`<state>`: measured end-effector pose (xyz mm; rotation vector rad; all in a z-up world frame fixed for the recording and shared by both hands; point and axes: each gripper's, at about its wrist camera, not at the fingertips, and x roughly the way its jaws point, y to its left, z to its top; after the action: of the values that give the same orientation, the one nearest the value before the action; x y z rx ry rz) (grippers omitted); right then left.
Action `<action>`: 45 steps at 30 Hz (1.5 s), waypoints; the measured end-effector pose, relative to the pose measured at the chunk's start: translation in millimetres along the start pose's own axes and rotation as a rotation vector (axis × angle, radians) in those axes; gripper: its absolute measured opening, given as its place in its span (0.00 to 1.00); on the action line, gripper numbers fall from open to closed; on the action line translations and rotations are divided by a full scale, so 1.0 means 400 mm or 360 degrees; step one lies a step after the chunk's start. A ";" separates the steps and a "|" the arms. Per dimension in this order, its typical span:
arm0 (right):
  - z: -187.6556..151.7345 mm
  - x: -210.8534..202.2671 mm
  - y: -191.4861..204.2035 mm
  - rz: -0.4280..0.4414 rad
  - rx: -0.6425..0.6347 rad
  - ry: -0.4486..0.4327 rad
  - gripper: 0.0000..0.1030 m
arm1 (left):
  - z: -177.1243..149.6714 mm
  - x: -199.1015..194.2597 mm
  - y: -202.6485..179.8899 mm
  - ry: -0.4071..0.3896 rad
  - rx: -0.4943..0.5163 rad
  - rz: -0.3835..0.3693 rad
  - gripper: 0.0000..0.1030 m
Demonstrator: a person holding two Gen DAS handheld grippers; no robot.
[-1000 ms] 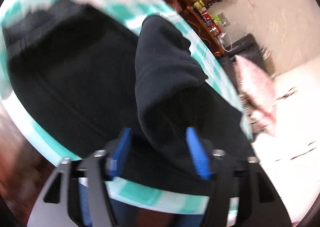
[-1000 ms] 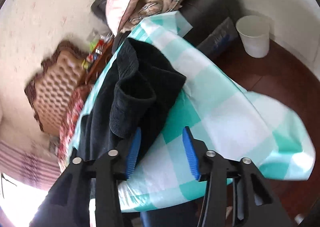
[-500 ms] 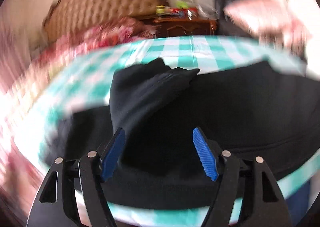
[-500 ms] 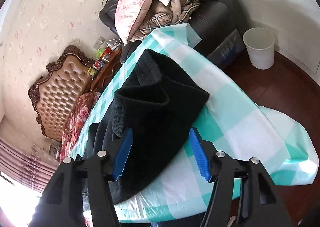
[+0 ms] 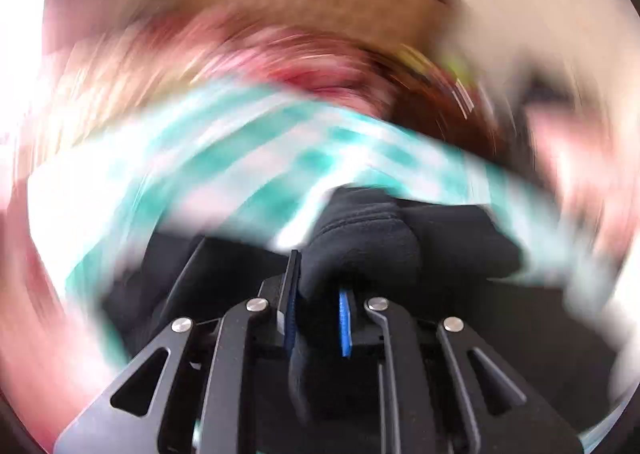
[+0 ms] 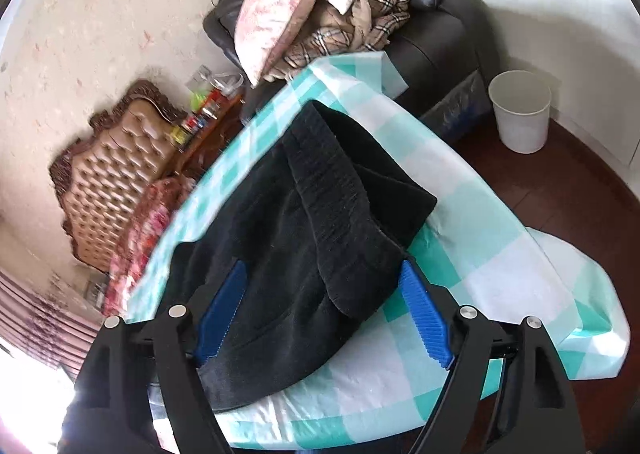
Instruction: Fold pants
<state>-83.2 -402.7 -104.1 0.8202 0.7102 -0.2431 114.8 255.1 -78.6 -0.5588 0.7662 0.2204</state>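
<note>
Black fleece pants (image 6: pixel 320 222) lie on a table with a teal-and-white checked cloth (image 6: pixel 500 254), partly folded over themselves, with a ribbed waistband edge on top. My right gripper (image 6: pixel 324 310) is open, its blue pads either side of the near fold, close above the fabric. In the blurred left wrist view my left gripper (image 5: pixel 318 308) is shut on a bunched fold of the pants (image 5: pixel 360 242), lifted above the cloth (image 5: pixel 248 174).
A dark sofa (image 6: pixel 436 38) piled with pink pillows and a plaid blanket stands behind the table. A white bin (image 6: pixel 520 110) sits on the dark wood floor at right. A tufted headboard (image 6: pixel 116 162) and a cluttered nightstand (image 6: pixel 208 114) are at left.
My left gripper has closed on a fold of the pants and swings fast, blurring its view. My right gripper has opened wider and moved in over the pants' near fold.
</note>
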 end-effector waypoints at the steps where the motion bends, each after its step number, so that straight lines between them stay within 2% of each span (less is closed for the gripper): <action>1: 0.002 0.008 0.002 -0.0029 -0.0014 0.0015 0.75 | -0.005 0.005 0.100 0.0053 -0.0277 -0.0109 0.18; 2: 0.004 0.015 0.004 -0.0050 -0.0023 0.0029 0.74 | -0.022 0.027 0.190 0.0130 -0.0459 -0.0184 0.19; 4: 0.004 0.021 0.006 -0.0090 -0.0050 0.0044 0.70 | -0.047 0.040 0.261 0.0177 -0.0523 -0.0199 0.19; 6: 0.004 0.023 0.008 -0.0114 -0.0053 0.0056 0.70 | -0.053 0.036 0.278 0.0171 -0.0546 -0.0320 0.30; 9: 0.005 0.016 0.006 -0.0099 -0.0027 0.0049 0.71 | -0.037 0.041 0.271 0.0171 -0.0497 -0.0360 0.36; 11: 0.006 0.011 0.000 -0.0067 0.0018 0.0046 0.74 | -0.019 0.060 0.270 0.0184 -0.0524 -0.0381 0.41; 14: 0.007 0.000 -0.003 -0.0026 0.0060 0.0048 0.75 | -0.014 0.082 0.283 0.0218 -0.0596 -0.0406 0.41; 16: 0.009 -0.005 -0.012 -0.0016 0.0094 0.0057 0.75 | -0.024 0.097 0.294 0.0249 -0.0648 -0.0368 0.41; 19: 0.012 -0.023 -0.032 -0.0006 0.0167 0.0038 0.75 | -0.047 0.116 0.324 0.0259 -0.0717 -0.0423 0.42; 22: 0.008 -0.034 -0.042 0.0011 0.0195 0.0036 0.75 | -0.053 0.129 0.332 0.0260 -0.0745 -0.0484 0.42; 27: 0.002 0.003 -0.019 0.0005 0.0154 0.0087 0.74 | -0.040 0.164 0.320 0.0282 -0.0736 -0.0477 0.39; 28: 0.004 0.009 -0.011 -0.0020 0.0135 0.0086 0.66 | -0.036 0.168 0.316 0.0288 -0.0718 -0.0470 0.35; 29: 0.009 0.015 0.001 -0.0062 0.0100 0.0087 0.58 | -0.030 0.177 0.313 0.0308 -0.0693 -0.0470 0.12; 31: 0.029 0.021 0.029 -0.0175 0.0013 0.0098 0.24 | -0.015 0.182 0.303 0.0339 -0.0655 -0.0466 0.08; 32: 0.046 0.018 0.043 -0.0180 -0.0014 0.0096 0.22 | 0.006 0.176 0.287 0.0343 -0.0619 -0.0481 0.07; 33: 0.076 0.009 0.066 -0.0128 -0.0041 0.0095 0.17 | 0.020 0.169 0.276 0.0338 -0.0592 -0.0488 0.07; 36: 0.142 -0.033 0.146 -0.0021 -0.0184 0.0005 0.15 | 0.071 0.103 0.229 0.0277 -0.0519 -0.0550 0.07; 37: 0.160 -0.055 0.181 0.0016 -0.0253 -0.0056 0.15 | 0.075 0.070 0.218 0.0247 -0.0508 -0.0563 0.07; 39: 0.164 -0.078 0.199 0.0001 -0.0307 -0.0102 0.15 | 0.042 -0.010 0.213 0.0170 -0.0496 -0.0581 0.07; 41: 0.148 -0.048 0.148 -0.0082 -0.0285 -0.0057 0.15 | -0.040 -0.041 0.252 0.0167 -0.0563 -0.0567 0.07; 43: 0.129 0.039 0.057 -0.0202 -0.0193 0.0091 0.15 | -0.105 -0.010 0.297 0.0228 -0.0614 -0.0511 0.07; 45: 0.112 0.074 0.003 -0.0267 -0.0158 0.0149 0.14 | -0.158 0.032 0.339 0.0305 -0.0681 -0.0492 0.07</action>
<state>-38.8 -433.0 -102.1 0.6813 0.8736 -0.3191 33.9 332.9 -178.4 -1.1061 0.8099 0.0421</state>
